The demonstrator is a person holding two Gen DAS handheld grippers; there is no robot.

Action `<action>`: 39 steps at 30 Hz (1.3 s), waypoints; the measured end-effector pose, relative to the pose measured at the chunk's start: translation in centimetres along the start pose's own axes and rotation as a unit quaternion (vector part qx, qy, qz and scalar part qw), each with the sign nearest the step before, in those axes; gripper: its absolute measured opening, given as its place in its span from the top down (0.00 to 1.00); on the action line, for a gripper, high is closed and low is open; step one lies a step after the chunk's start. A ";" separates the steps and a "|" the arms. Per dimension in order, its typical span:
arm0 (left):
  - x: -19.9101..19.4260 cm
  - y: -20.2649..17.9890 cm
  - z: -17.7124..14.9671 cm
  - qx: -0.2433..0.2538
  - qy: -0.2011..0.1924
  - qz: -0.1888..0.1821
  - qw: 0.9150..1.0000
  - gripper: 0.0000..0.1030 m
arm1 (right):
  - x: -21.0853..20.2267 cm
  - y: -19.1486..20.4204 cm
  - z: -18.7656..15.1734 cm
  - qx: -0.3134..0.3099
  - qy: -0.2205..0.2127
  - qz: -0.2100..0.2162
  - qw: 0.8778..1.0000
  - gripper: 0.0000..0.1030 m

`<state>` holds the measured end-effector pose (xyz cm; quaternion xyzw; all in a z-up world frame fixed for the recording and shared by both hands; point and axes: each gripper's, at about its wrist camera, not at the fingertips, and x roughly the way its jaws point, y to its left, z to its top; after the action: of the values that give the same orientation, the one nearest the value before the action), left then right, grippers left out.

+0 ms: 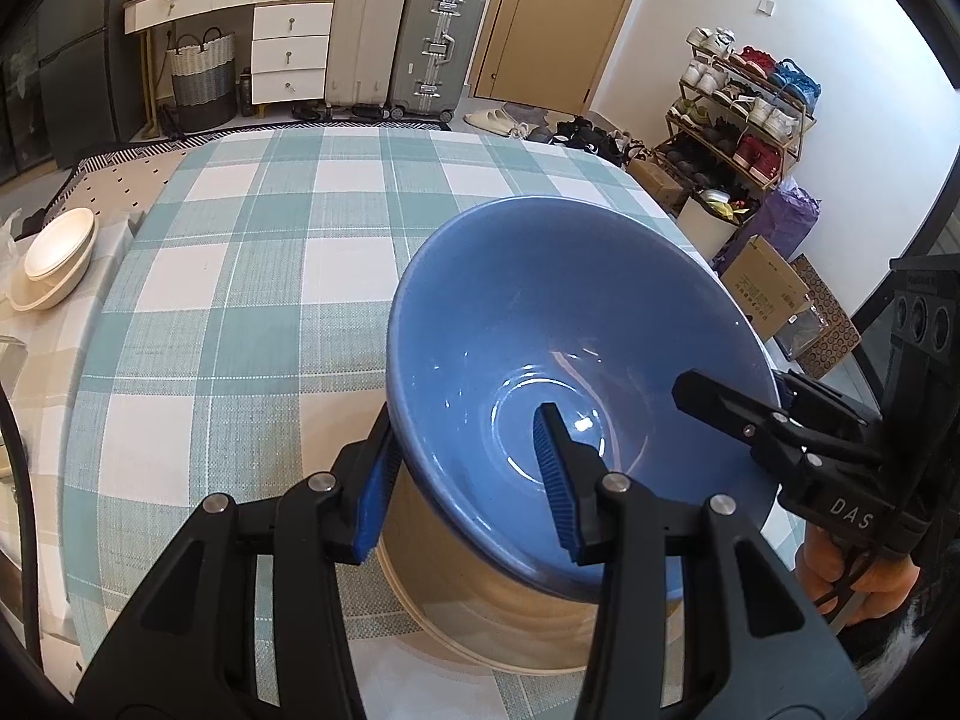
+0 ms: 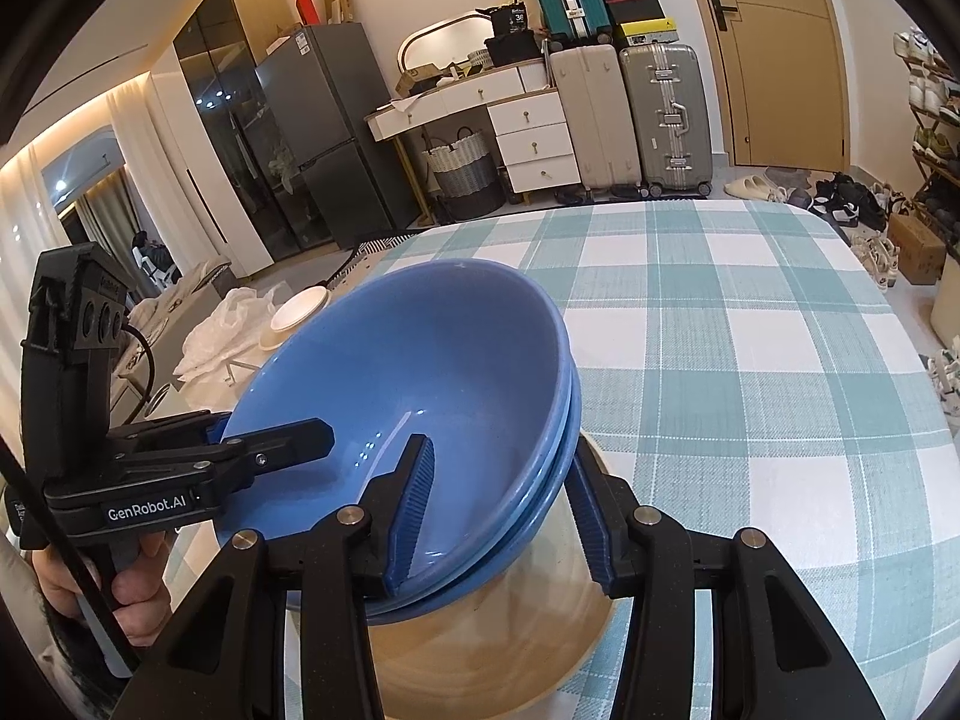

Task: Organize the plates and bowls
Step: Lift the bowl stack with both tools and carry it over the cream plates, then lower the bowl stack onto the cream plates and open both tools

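Both pairs of tongs grip the same stack of glossy blue ceramic bowls [image 2: 420, 396], one from each side, and the stack hangs tilted above a wide beige ceramic plate [image 2: 480, 648] that lies on the table under its teal-and-white checked cloth [image 2: 750, 360]. From the right wrist view two nested blue rims show along the stack's edge, so there are at least two bowls in it. The left tongs [image 1: 468, 480] point steeply down and pinch the near rim: one blue ribbed pad [image 1: 555, 480] lies inside the bowl against its wall, the other presses on the outside just below the lip. The right tongs [image 2: 498, 510] slope down less sharply and clamp the opposite rim in the same way, one pad within the bowl and one beneath the outer wall. Each gripper appears in the other's camera, reaching in from the side with its black fingers over the bowl's edge, and a person's bare hand [image 2: 132, 594] is wrapped around the left gripper's handle; fingers of the other hand [image 1: 864, 582] show at the right gripper's grip. The stack's low side hangs close over the beige plate, though I cannot tell whether it touches. Well apart, on a lower surface beyond the table's edge, sits a small stack of cream-white dishes [image 1: 57, 258].
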<state>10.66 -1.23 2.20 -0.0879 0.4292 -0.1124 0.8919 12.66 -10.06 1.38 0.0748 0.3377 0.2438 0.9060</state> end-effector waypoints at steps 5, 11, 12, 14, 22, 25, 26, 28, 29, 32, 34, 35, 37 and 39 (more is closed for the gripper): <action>0.4 -0.2 0.4 0.000 -0.001 0.005 1.000 0.61 | 0.2 -0.2 0.3 -0.006 0.000 -0.004 1.000 0.55; 0.5 -0.3 0.6 0.007 -0.002 0.011 1.000 0.61 | 0.2 -0.1 0.4 -0.006 -0.001 -0.003 1.000 0.55; 0.6 -0.3 0.6 0.008 -0.002 0.011 1.000 0.61 | 0.2 -0.1 0.4 -0.006 -0.001 -0.003 1.000 0.55; 0.6 -0.3 0.7 0.006 -0.002 0.009 1.000 0.59 | 0.2 -0.2 0.4 -0.006 -0.001 -0.001 1.000 0.55; 0.1 -0.9 0.4 0.023 -0.025 0.032 0.999 0.37 | -0.2 0.0 0.3 -0.023 -0.007 -0.003 1.000 0.44; -0.6 -0.9 0.3 0.026 -0.044 0.035 0.998 0.26 | -0.8 -0.1 0.1 -0.033 -0.022 0.001 0.999 0.25; -0.8 -0.9 0.2 0.028 -0.051 0.039 0.998 0.26 | -1.1 -0.1 0.1 -0.033 -0.025 0.005 0.999 0.18; -1.2 -1.0 -0.2 0.033 -0.054 0.041 0.997 0.25 | -1.6 -0.4 0.0 -0.035 -0.034 0.007 0.999 0.13; -1.5 -1.0 -0.4 0.034 -0.056 0.039 0.997 0.24 | -1.8 -0.4 -0.1 -0.038 -0.038 0.006 0.999 0.12; -2.3 -1.2 -1.1 0.039 -0.066 0.041 0.996 0.19 | -2.6 -0.6 -0.4 -0.043 -0.047 0.002 0.998 0.03; -2.8 -1.2 -1.7 0.045 -0.078 0.043 0.995 0.10 | -3.2 -0.7 -0.7 -0.051 -0.058 0.003 0.997 0.01; -3.0 -1.2 -2.0 0.045 -0.082 0.045 0.995 0.04 | -3.5 -0.7 -0.8 -0.057 -0.063 0.002 0.996 0.01; -3.7 -1.0 -2.7 0.043 -0.098 0.045 0.993 0.02 | -3.8 -0.6 -1.1 -0.067 -0.069 0.001 0.995 0.01; -4.2 -0.8 -3.3 0.042 -0.105 0.041 0.993 0.02 | -4.2 -0.6 -1.5 -0.075 -0.075 0.002 0.994 0.01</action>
<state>5.42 -1.08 3.48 -0.0439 0.3315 -0.0834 0.9387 9.19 -12.68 2.42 0.0250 0.2491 0.2636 0.9316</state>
